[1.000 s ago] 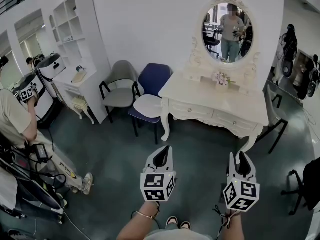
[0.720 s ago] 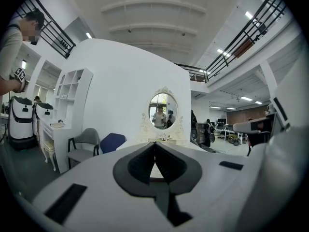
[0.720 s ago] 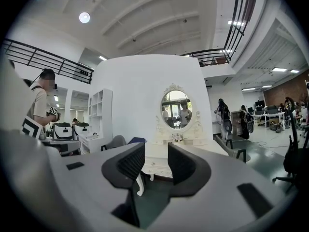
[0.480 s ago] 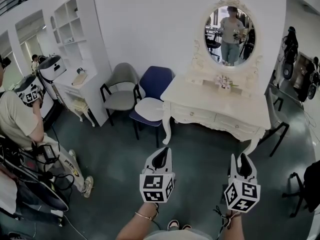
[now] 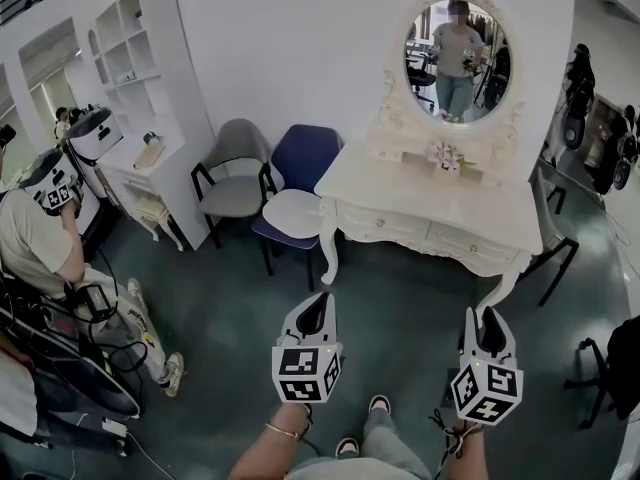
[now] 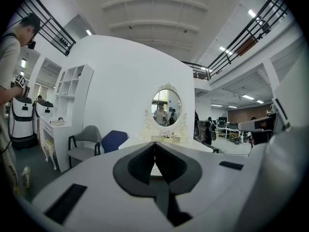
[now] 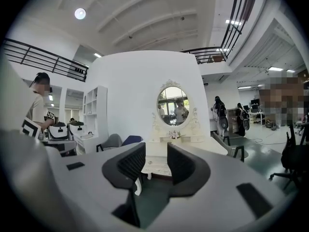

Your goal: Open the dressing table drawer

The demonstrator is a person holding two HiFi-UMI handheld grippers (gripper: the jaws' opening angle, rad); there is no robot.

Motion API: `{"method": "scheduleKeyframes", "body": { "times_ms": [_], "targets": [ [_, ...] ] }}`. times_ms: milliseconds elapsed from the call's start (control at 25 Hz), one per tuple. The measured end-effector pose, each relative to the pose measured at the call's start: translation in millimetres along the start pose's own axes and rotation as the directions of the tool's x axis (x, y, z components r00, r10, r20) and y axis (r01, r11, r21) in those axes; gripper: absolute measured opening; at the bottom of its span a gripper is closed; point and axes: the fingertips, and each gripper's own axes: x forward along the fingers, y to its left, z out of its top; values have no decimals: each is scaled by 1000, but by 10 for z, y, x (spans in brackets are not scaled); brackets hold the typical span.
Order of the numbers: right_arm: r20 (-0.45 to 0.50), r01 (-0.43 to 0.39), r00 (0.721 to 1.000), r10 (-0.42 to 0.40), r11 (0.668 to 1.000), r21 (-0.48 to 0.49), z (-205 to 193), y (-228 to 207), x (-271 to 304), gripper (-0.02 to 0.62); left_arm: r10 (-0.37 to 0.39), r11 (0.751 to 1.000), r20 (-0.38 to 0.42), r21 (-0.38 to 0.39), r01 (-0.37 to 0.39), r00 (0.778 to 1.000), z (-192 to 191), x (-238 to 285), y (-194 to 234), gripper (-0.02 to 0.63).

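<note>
Two grippers [image 5: 318,300] [image 5: 486,314] well short of drawer [image 5: 385,225].

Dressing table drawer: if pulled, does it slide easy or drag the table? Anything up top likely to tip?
Drawer looks like a shallow rigid box, so it's probably light. The dressing table stands on slim curved legs, so a sharp tug might shift it. The small flower piece on top looks apt to tip if jolted.
</note>
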Motion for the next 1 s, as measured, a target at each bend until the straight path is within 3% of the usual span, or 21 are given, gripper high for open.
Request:
{"method": "scheduleKeyframes", "body": {
  "times_ms": [360, 1000],
  "targets": [
    [-1, -15, 1000, 15, 1000, -3, 103, -121, 765, 140, 31, 1000, -3, 3, -31, 1000, 74, 675, 194, 18],
    [-4, -100, 995, 100, 995, -27, 565, -439, 2646, 140, 114, 994, 28, -7, -114, 993, 479, 2374, 458, 18]
  ]
}}
